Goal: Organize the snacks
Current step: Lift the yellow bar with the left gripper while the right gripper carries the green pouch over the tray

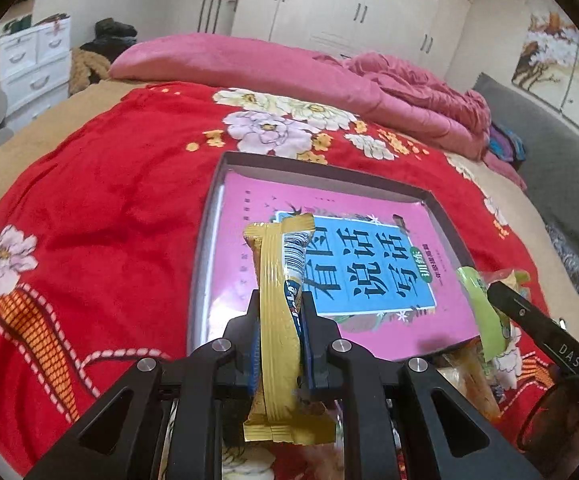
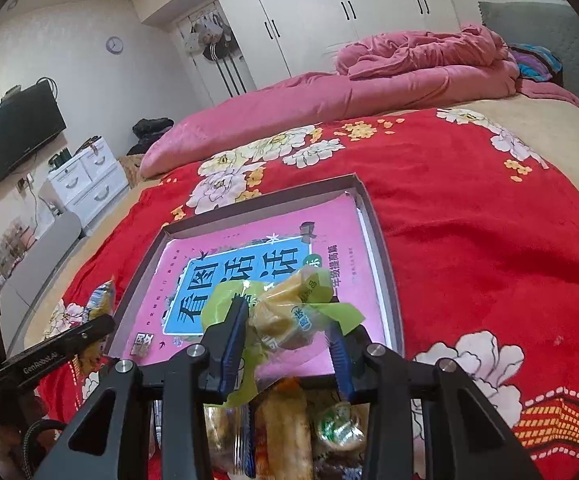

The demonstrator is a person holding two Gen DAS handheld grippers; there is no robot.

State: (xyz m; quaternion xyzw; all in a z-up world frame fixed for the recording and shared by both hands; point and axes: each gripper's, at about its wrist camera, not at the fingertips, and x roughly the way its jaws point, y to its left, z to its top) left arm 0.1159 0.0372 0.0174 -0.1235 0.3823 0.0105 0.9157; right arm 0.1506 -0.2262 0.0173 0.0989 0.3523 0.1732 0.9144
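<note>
Bed (image 1: 101,200): red floral blanket.
Shallow box (image 1: 445,216), on the blanket: pink book (image 1: 249,192) lying flat inside.
Left tongs (image 1: 279,312): clamped tight on a gold snack bar (image 1: 277,320), upright, over the box's near edge.
Right tongs (image 2: 285,332): partly closed, gripping a green-wrapped snack (image 2: 289,320), yellowish, perhaps a pastry, above the box's near edge.
Loose snack pile (image 2: 289,428): beneath the tongs.

Glossy gold foil wrapper (image 1: 279,320), plush red blanket (image 1: 109,208), matt cardboard box (image 2: 385,248) holding a smooth pink paper book (image 2: 257,248)
</note>
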